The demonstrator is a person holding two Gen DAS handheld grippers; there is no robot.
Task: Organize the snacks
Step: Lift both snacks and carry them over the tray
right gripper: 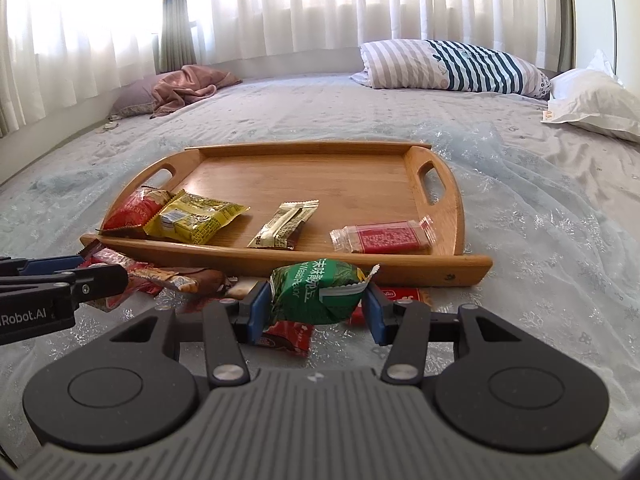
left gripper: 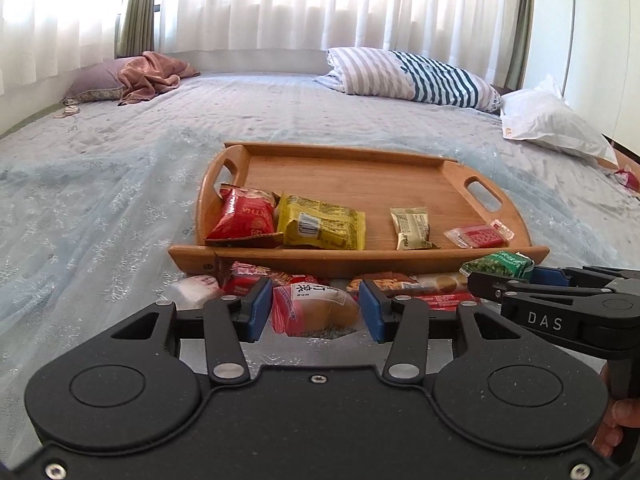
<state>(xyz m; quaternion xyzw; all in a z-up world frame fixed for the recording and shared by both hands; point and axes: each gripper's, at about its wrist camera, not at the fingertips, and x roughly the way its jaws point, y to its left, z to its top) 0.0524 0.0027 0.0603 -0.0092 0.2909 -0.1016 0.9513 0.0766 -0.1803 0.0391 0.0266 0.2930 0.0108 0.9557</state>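
Right gripper: its blue pads pinched the green packet, which bulged between them just short of the tray's near rim; the packet looked clear of the bedspread, though I couldn't be sure.
Left gripper: jaws spread, a pad to either side of the bun pack but not pressing it.
Bun pack: pink and clear wrapper, lying on the bedspread just before the tray.
Loose pile: more red packets and a white pouch lay beside the bun pack against the tray's near rim; a red wrapper sat under the green packet.
Tray: wooden, two cut-out handles, flat on the bed just beyond both grippers.
In the tray, front left: a red bag leaning on the left handle wall, a yellow bag touching it.
In the tray, front middle: a small tan sachet, apart from the rest.
In the tray, front right: a red bar in clear wrap, near the corner.
Bed: pale blue embroidered spread.
Far side: a striped pillow, a white pillow to its right, a pink cloth on a mauve pillow at left.
Behind: white curtains lit from the window.
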